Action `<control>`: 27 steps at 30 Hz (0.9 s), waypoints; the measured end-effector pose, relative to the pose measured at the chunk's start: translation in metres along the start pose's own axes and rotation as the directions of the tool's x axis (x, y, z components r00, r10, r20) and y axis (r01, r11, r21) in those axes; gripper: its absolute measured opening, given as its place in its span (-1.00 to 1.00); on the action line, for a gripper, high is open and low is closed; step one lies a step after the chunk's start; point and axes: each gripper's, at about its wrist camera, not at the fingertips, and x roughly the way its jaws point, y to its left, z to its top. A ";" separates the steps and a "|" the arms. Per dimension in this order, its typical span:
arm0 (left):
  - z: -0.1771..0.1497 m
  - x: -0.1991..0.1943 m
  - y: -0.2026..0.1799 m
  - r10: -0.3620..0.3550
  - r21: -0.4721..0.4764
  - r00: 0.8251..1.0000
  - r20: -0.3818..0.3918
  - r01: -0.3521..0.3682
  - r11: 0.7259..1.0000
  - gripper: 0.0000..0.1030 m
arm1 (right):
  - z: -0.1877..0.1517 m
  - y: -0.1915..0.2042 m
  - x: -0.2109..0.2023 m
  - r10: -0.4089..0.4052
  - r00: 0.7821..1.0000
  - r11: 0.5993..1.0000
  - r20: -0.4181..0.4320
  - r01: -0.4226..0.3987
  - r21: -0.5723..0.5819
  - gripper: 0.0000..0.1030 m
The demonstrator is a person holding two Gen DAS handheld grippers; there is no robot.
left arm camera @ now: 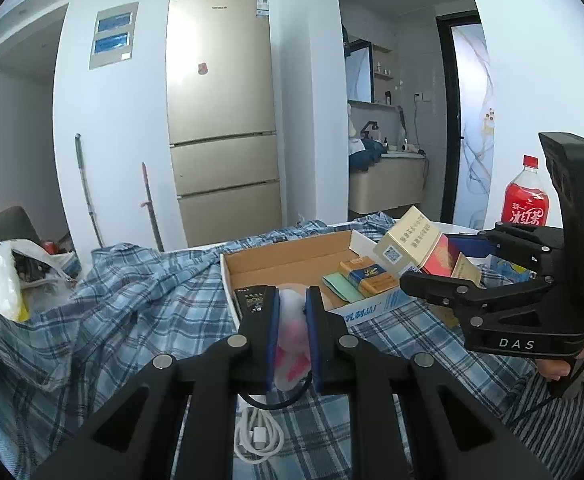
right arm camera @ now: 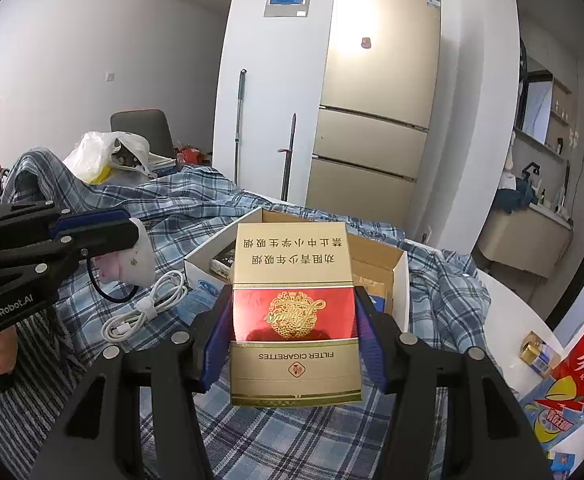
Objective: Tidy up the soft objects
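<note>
My left gripper (left arm camera: 292, 300) is shut on a small white and pink soft toy (left arm camera: 292, 336) with a dark cord loop hanging under it. It hangs just in front of an open cardboard box (left arm camera: 292, 254) on the plaid cloth. In the right wrist view the left gripper (right arm camera: 132, 232) and the soft toy (right arm camera: 142, 264) are at the left, above the cloth. My right gripper (right arm camera: 293, 294) is shut on a gold and red cigarette carton (right arm camera: 292, 256), held over the near end of the box (right arm camera: 402, 280). The left wrist view shows the right gripper (left arm camera: 444, 264) and the carton (left arm camera: 410, 246) above the box's right end.
Several small packs (left arm camera: 368, 276) lie inside the box. A coiled white cable (right arm camera: 148, 304) rests on the blue plaid cloth (left arm camera: 124, 304). A red iced tea bottle (left arm camera: 526, 200) stands at the right, a white plastic bag (left arm camera: 0, 276) at the left. A gold fridge (left arm camera: 220, 120) stands behind.
</note>
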 end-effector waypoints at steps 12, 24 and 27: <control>0.044 -0.028 -0.015 0.030 0.002 0.999 0.022 -0.030 1.000 -0.73 | 0.006 -0.010 0.000 -0.050 0.999 0.998 -0.007 0.050 0.031 0.07; 0.151 -0.039 -0.025 0.110 -0.058 0.975 0.195 -0.100 0.993 -0.73 | 0.089 -0.034 -0.036 -0.155 0.984 0.984 0.086 0.145 0.105 0.07; 0.179 -0.031 -0.021 0.109 -0.085 0.976 0.190 -0.094 0.992 -0.73 | 0.117 -0.043 -0.038 -0.183 0.978 0.978 0.098 0.171 0.118 0.07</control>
